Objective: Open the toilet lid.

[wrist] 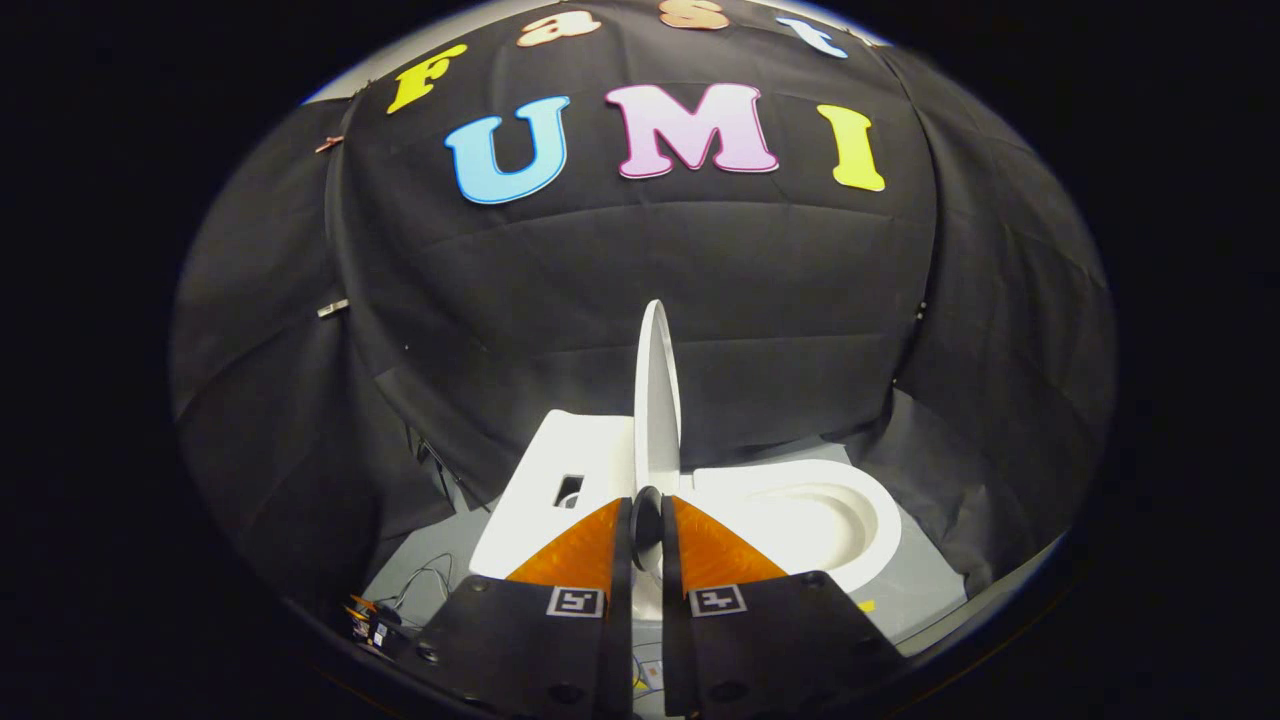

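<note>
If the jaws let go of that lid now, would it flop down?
Probably not at once: the lid stands nearly upright above the bowl, edge pinched in the gripper. It looks stiff, smooth plastic, so it may slip, and a nudge could tip it shut.

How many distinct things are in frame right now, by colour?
White: 3 - toilet lid standing upright edge-on, toilet seat with the bowl, toilet tank.
Orange and black: 1 - tongs, fingers close together on the lid's lower edge.
Black: 1 - cables on the floor.
Grey: 1 - floor.
Total: 6
</note>
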Motion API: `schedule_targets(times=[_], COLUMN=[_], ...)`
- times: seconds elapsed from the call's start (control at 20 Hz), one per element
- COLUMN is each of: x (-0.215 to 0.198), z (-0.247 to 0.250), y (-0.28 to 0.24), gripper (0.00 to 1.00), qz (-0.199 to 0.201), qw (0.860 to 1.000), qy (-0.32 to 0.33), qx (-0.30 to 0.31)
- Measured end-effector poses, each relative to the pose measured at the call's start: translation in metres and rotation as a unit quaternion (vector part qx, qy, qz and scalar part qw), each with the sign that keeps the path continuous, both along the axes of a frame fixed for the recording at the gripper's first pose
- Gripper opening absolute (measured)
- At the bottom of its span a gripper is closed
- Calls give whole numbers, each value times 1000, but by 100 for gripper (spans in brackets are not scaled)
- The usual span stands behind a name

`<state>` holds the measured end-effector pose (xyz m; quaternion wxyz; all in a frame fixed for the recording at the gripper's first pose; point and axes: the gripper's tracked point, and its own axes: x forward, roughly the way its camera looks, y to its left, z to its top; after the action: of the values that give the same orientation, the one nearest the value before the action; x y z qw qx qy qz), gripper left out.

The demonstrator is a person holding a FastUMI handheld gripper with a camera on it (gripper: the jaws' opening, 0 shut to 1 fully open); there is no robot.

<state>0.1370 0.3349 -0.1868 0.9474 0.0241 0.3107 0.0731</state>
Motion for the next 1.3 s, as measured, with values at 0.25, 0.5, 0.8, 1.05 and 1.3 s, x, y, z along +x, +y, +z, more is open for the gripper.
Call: schedule_targets(times=[0.25,0.5,0.8,1.05,1.3], x=[-4,-9,-9,-10,-33], z=[-6,-15,-20,-12,9], y=[36,73,83,82,74], gripper=[17,17,17,17,56], qz=[24,56,67,73,99], qw=[1000,998,994,993,987], qy=[-2,-7,-23,-30,-66], qx=[-18,-42,-87,-84,-112])
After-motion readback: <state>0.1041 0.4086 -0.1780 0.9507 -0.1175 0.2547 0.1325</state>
